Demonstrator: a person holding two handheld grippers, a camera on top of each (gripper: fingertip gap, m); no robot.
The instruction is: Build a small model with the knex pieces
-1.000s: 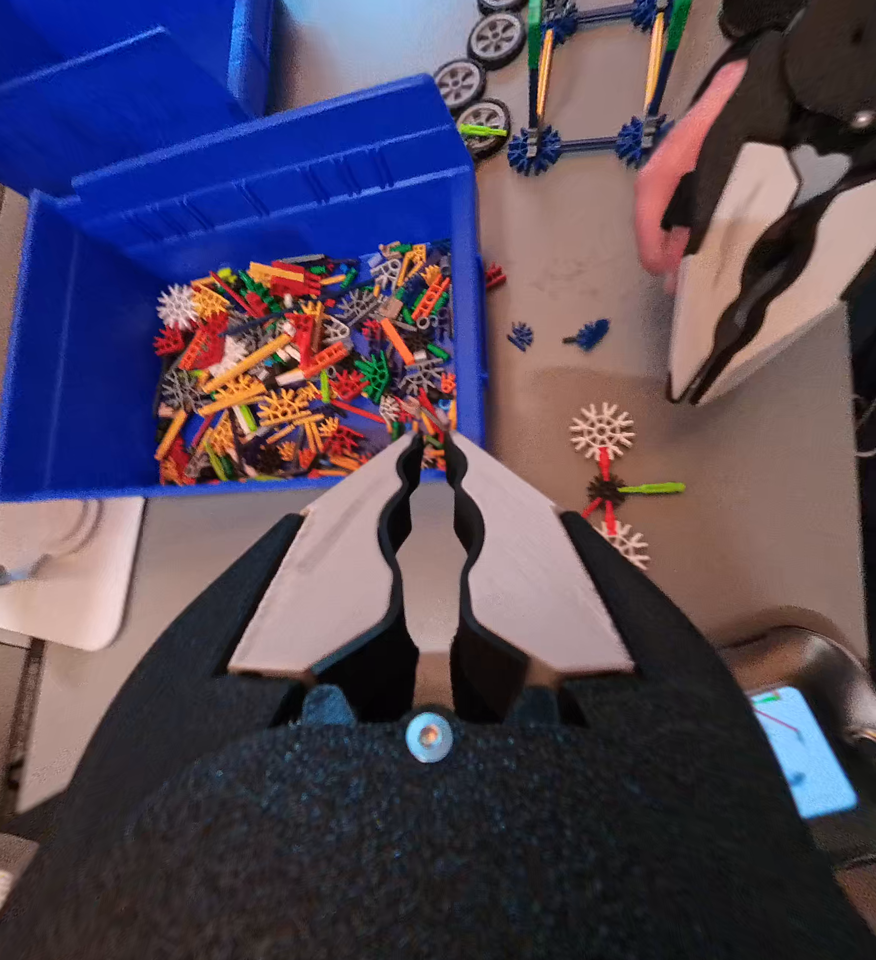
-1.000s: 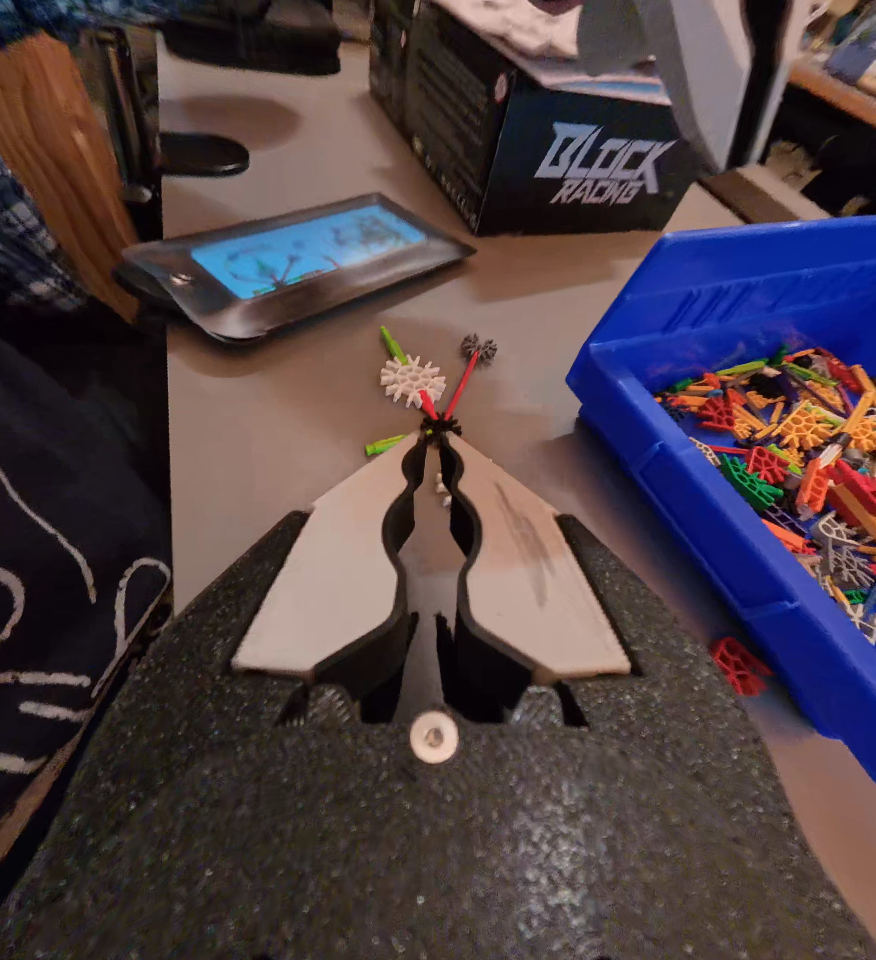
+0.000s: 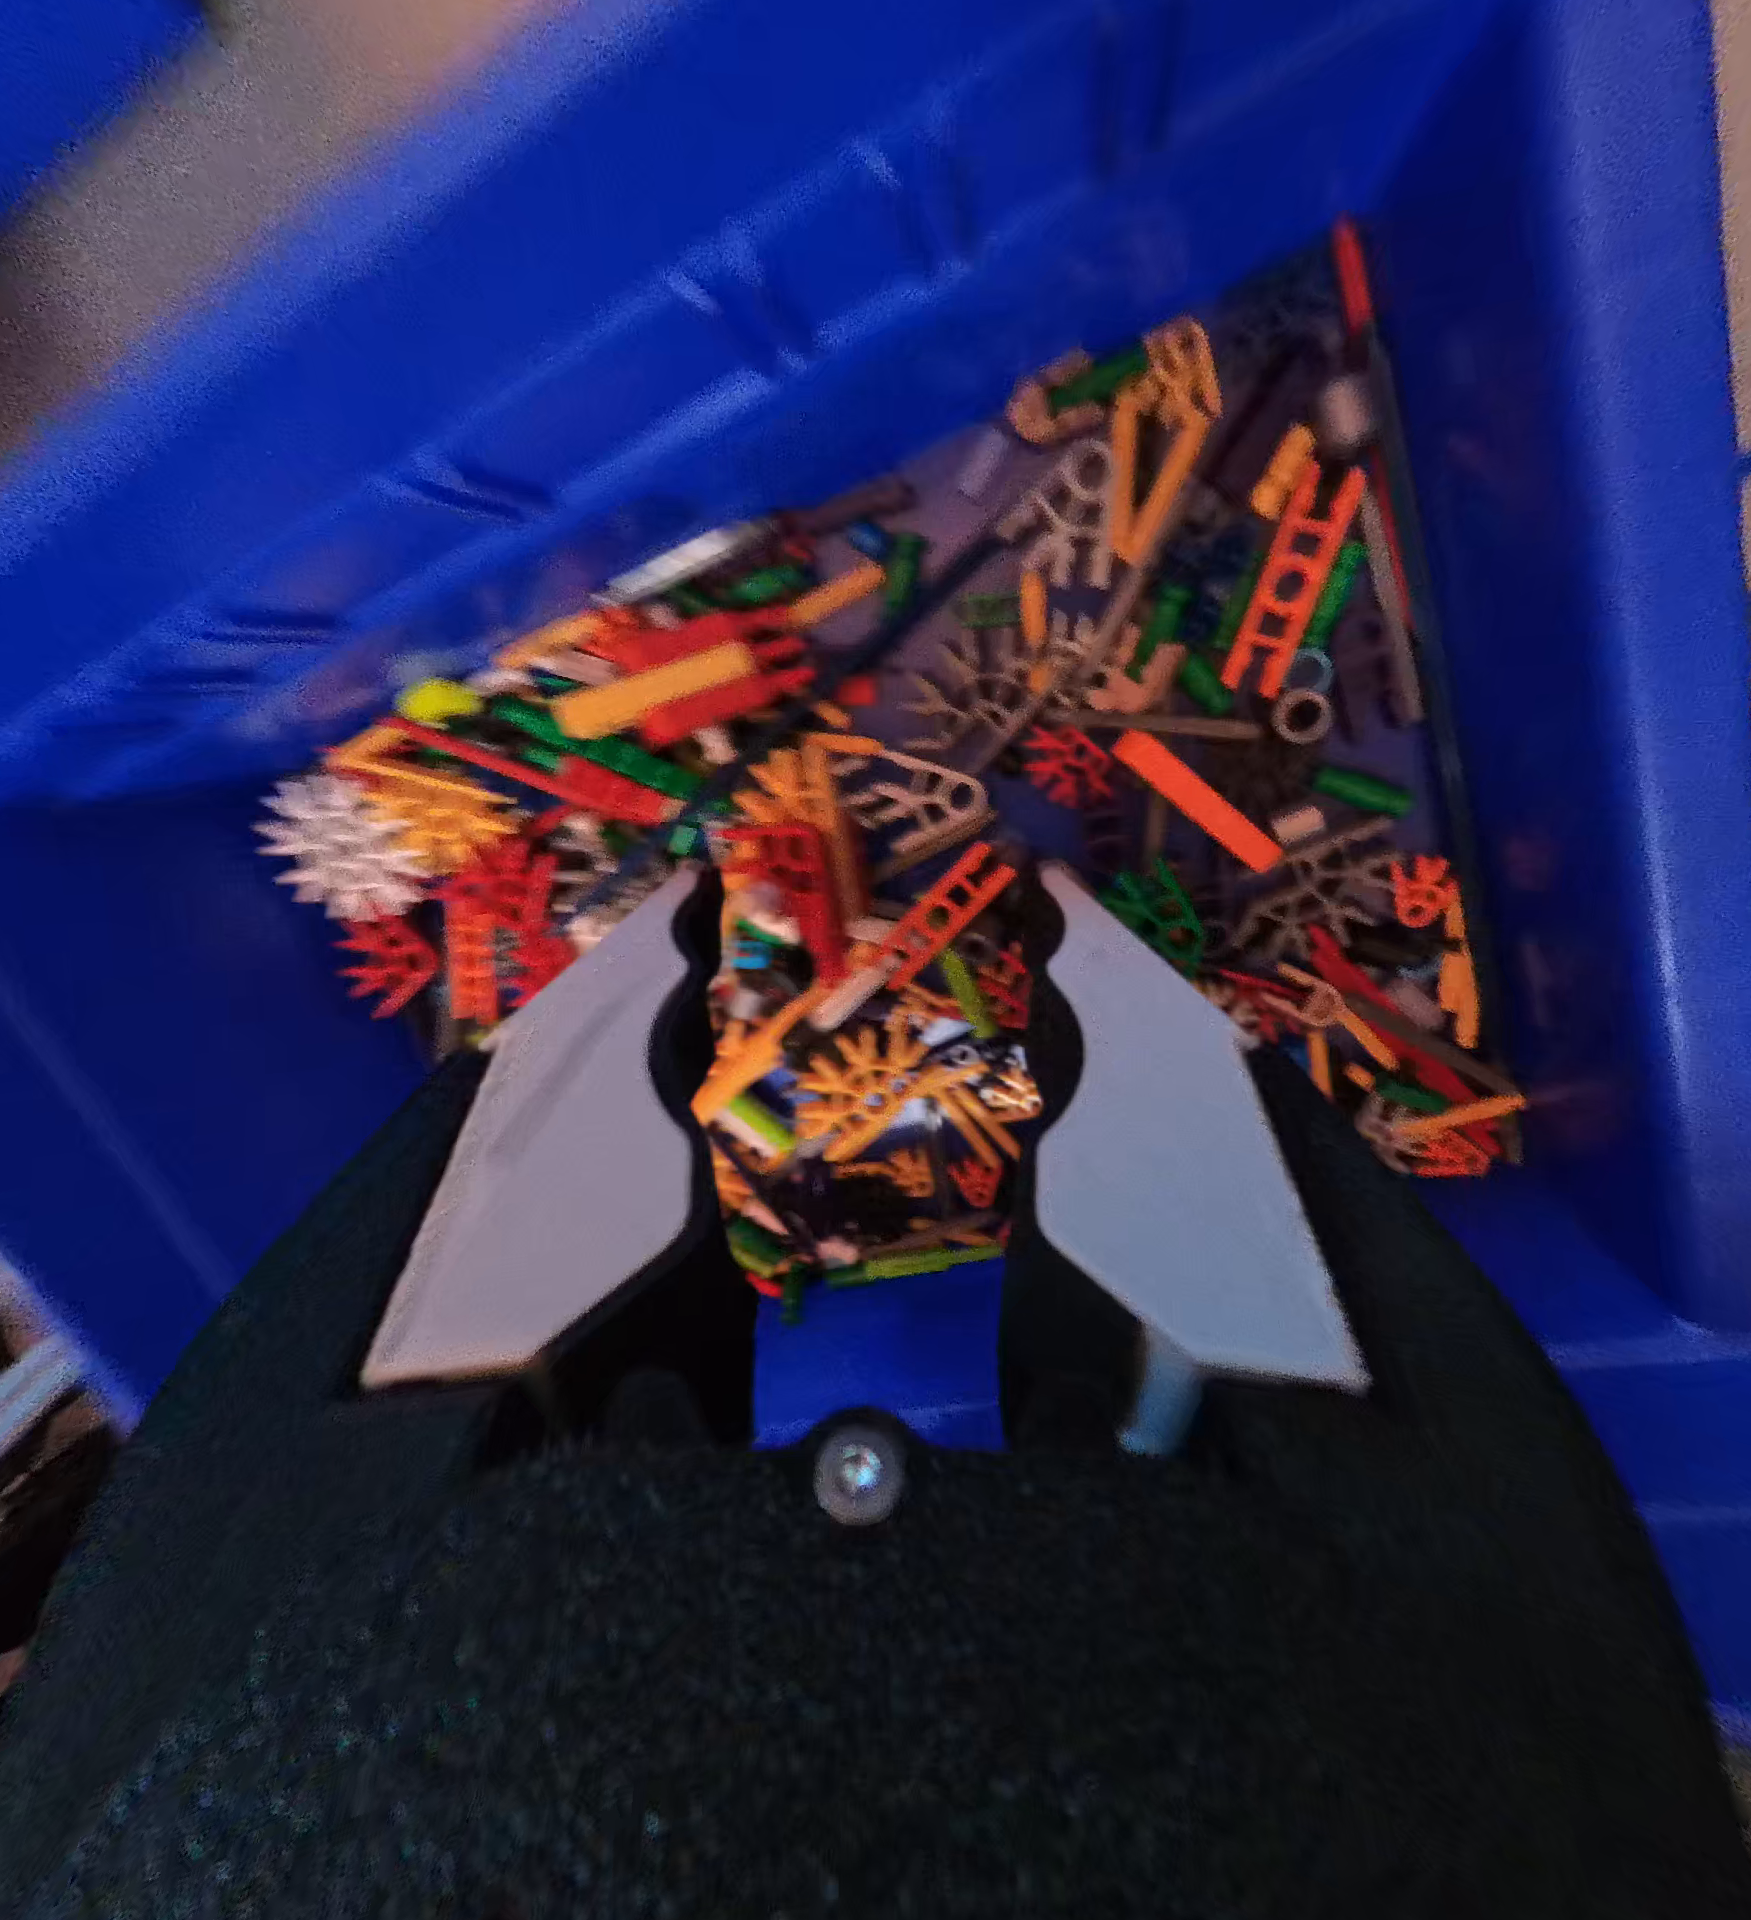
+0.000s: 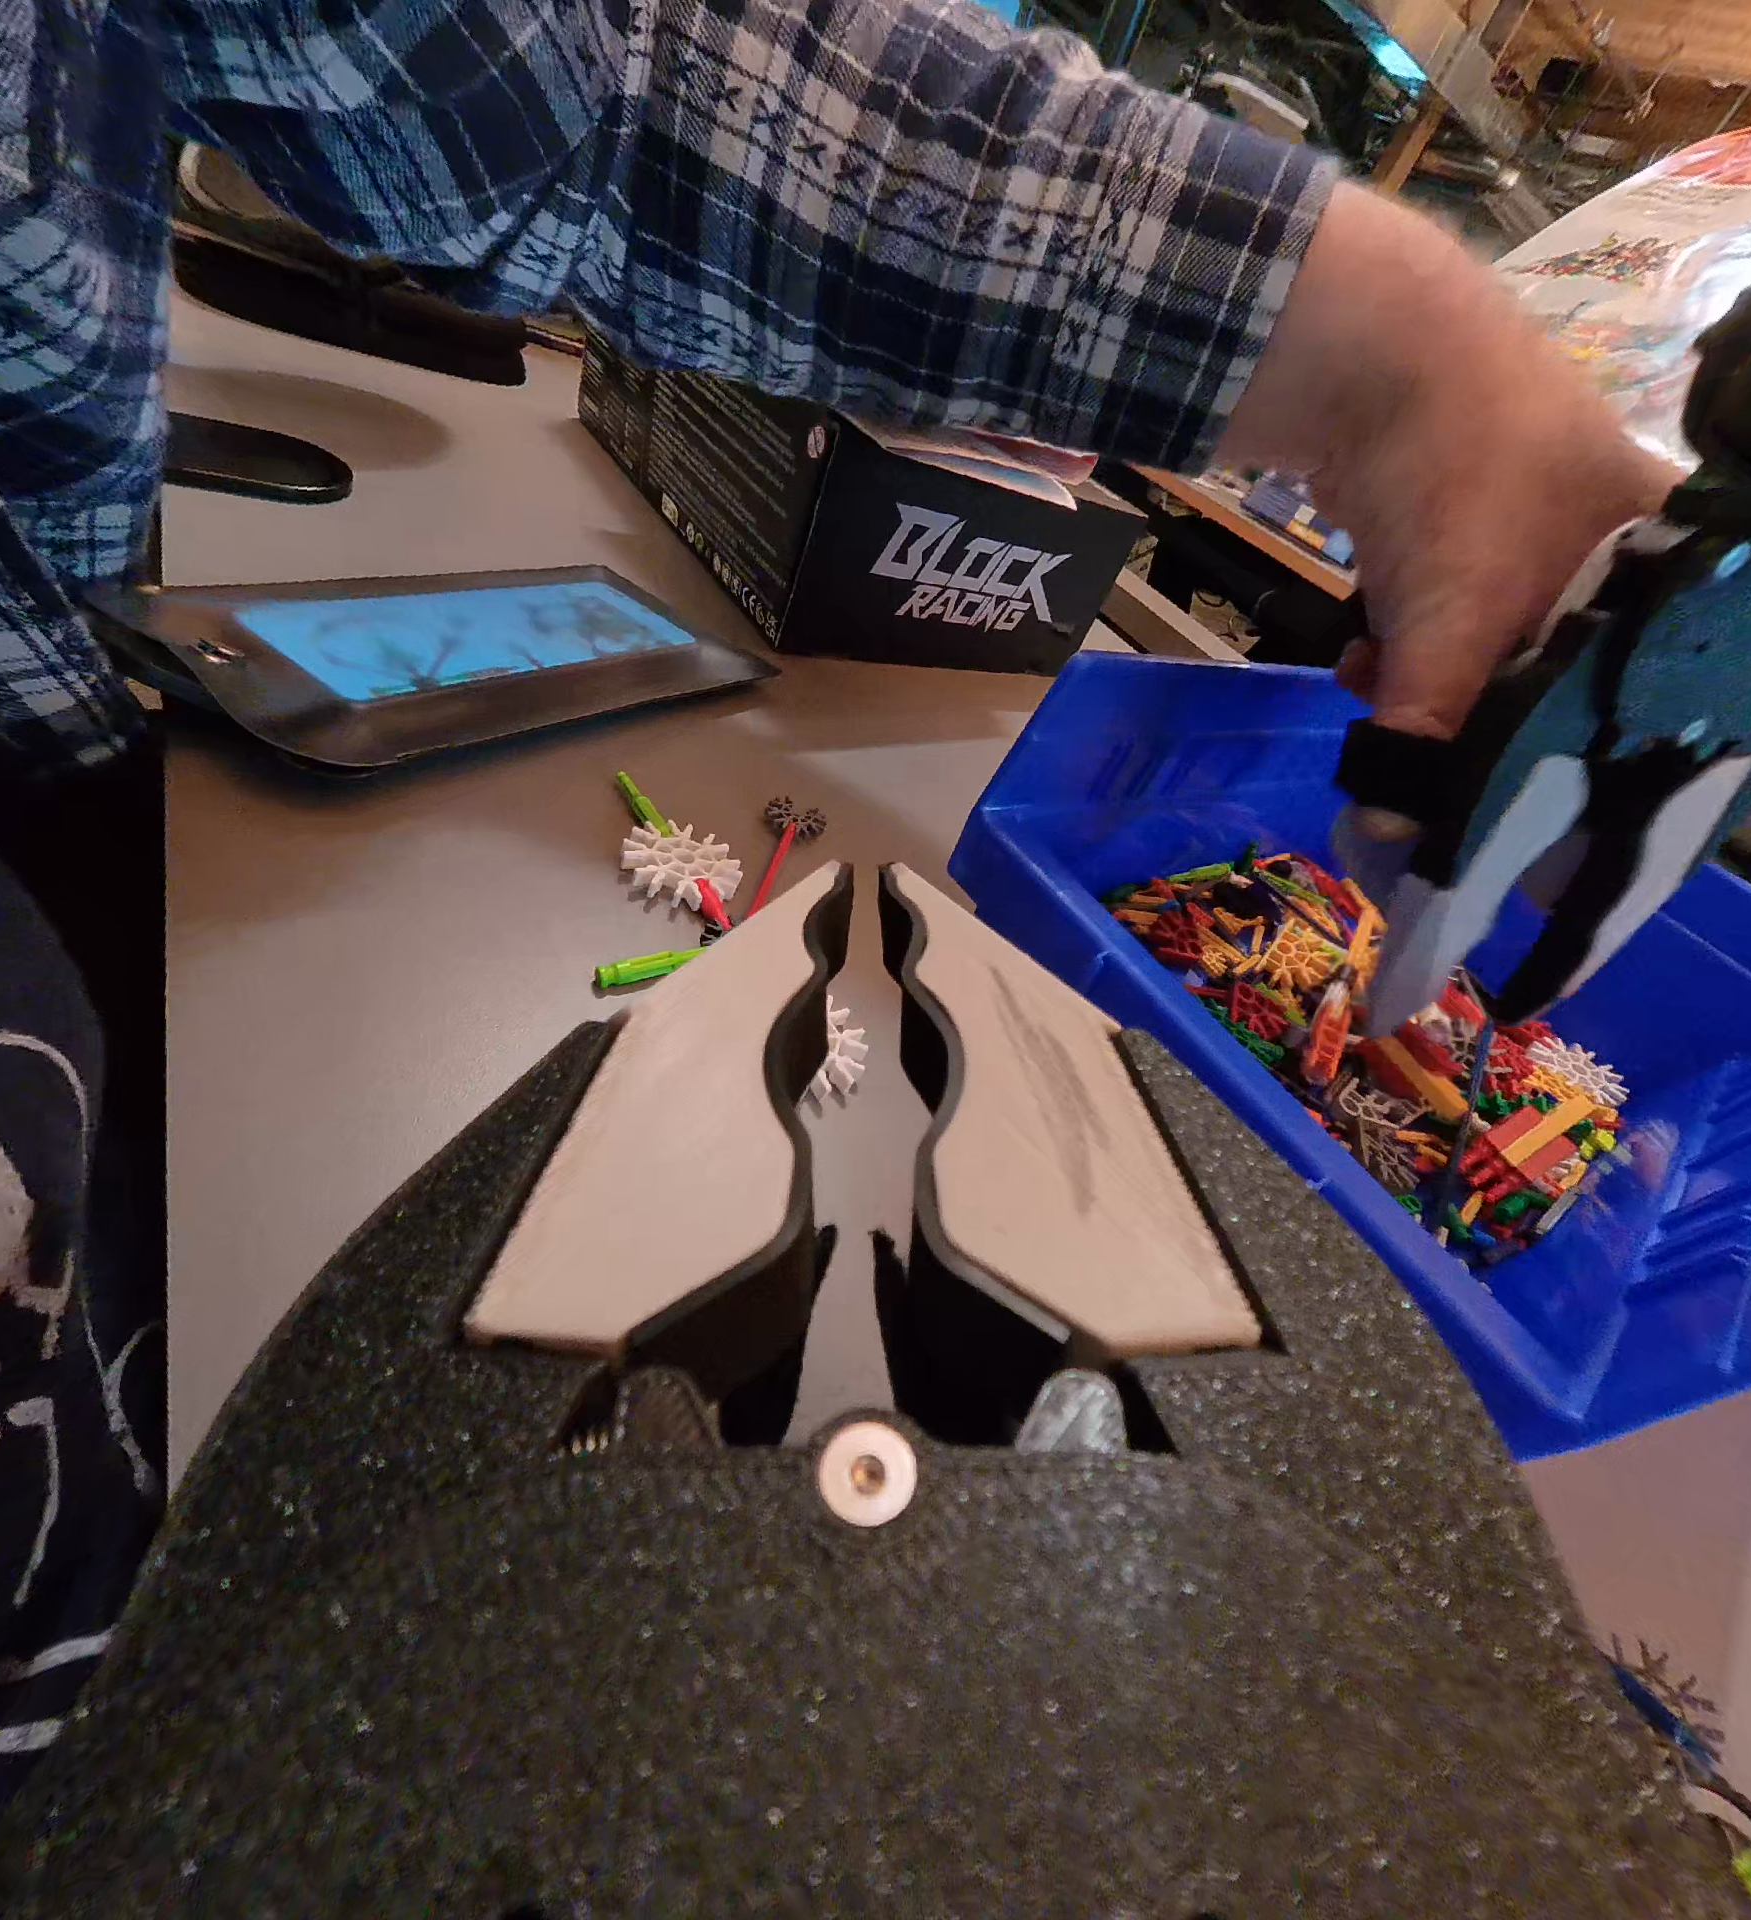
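Observation:
My left gripper [image 3: 871, 883] is open, its tips down in a heap of small coloured rods and connectors [image 3: 954, 748] inside a blue bin [image 3: 850, 312]; this view is blurred. It also shows in the right wrist view [image 4: 1463, 997], held by a hand over the same bin [image 4: 1058, 935]. My right gripper [image 4: 866, 873] is shut and holds nothing. It hovers over the table just right of a small assembly: a white snowflake connector [image 4: 682, 862], red rods, a black connector [image 4: 795, 818] and green rods [image 4: 642, 966]. A second white connector [image 4: 840, 1049] shows below its fingers.
A tablet with a lit blue screen [image 4: 455, 634] and a black printed box [image 4: 850, 540] lie beyond the assembly. A plaid sleeve [image 4: 746, 208] crosses above them. A colourful bag [image 4: 1681, 239] sits at the far right, and a blue connector [image 4: 1671, 1704] lies near the bin. Some 25 cm of space lies between my two pairs of fingers.
My left gripper has moved forward and down into the bin and opened. My right gripper has drawn back a little from the assembly. The person's arm now crosses the right wrist view.

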